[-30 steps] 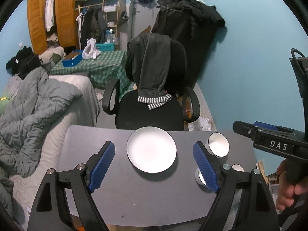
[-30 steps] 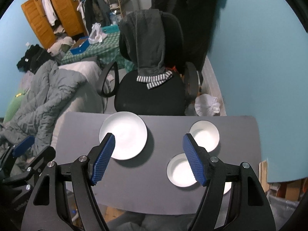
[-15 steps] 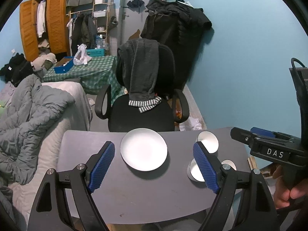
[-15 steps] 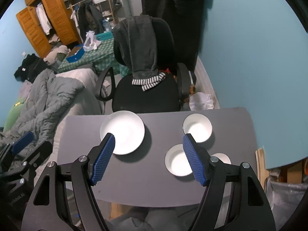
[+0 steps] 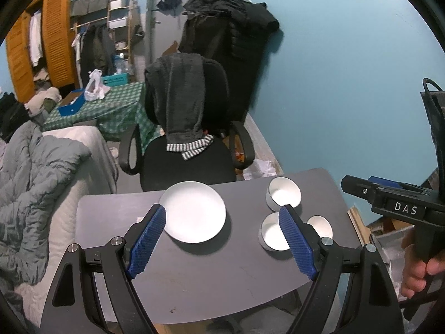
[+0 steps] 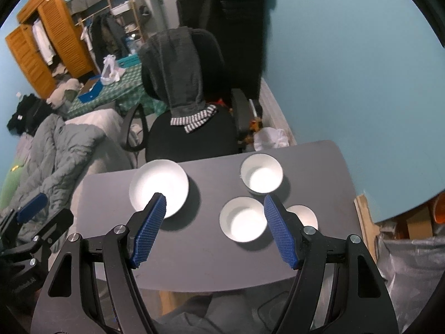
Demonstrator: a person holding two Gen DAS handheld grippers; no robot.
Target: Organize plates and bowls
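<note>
A white plate [image 5: 194, 211] [image 6: 159, 188] lies at the far left of a small dark grey table [image 5: 217, 275] [image 6: 205, 247]. Three white bowls stand to its right: a far one [image 5: 284, 194] [image 6: 261, 177], a middle one [image 5: 273, 235] [image 6: 242, 222], and a small one [image 5: 321, 226] [image 6: 304, 217] partly hidden behind a finger. My left gripper [image 5: 222, 243] is open and empty, held high above the table. My right gripper [image 6: 214, 228] is open and empty too, high above the bowls.
A black office chair [image 5: 186, 150] with a grey hoodie stands just beyond the table. A bed with a grey duvet [image 5: 36, 175] is at the left. The blue wall [image 5: 347, 97] runs along the right. Boxes and a grey bag [image 6: 411, 264] sit by the table's right edge.
Both grippers have risen and drawn back from the table, so the plate and bowls look smaller and the whole tabletop shows. Both stay open. The dishes have not moved.
</note>
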